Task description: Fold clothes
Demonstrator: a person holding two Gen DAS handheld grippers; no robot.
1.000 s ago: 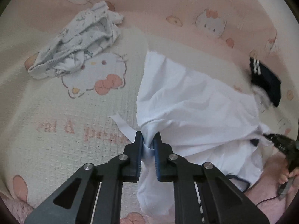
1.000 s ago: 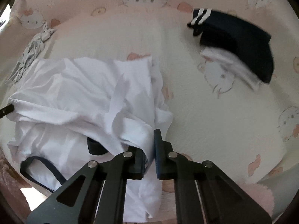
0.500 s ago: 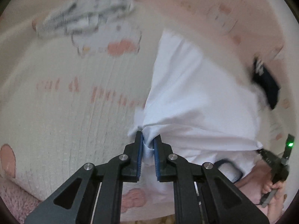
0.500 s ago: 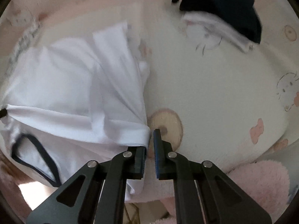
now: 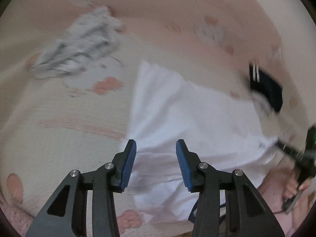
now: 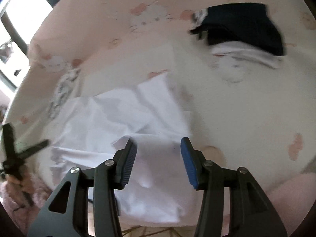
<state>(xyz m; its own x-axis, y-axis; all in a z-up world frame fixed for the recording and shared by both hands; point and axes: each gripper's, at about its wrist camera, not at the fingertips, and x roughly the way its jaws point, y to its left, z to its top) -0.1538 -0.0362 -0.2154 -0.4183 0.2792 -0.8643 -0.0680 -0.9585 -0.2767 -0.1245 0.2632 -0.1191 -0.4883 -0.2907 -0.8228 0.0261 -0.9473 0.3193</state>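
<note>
Left gripper point(image 5: 156, 154): its blue-padded jaws are standing wide apart, gripping nothing, hovering over the near left edge of the white shirt point(image 5: 189, 118).
Right gripper point(image 6: 158, 154): it is also gaping wide and empty, hanging above the shirt's near right part point(image 6: 122, 122).
White shirt: it is lying rumpled on the pink cartoon-print blanket point(image 5: 59, 118), reaching to the near edge; a dark trim loop point(image 5: 194, 211) is showing at its near edge.
Dark garment point(image 6: 244, 23): it is sitting on a white one point(image 6: 246, 56), far right, well apart from the shirt.
Grey patterned garment point(image 5: 83, 43): it is lying bunched at far left.
Sharpness: both views are blurring.
</note>
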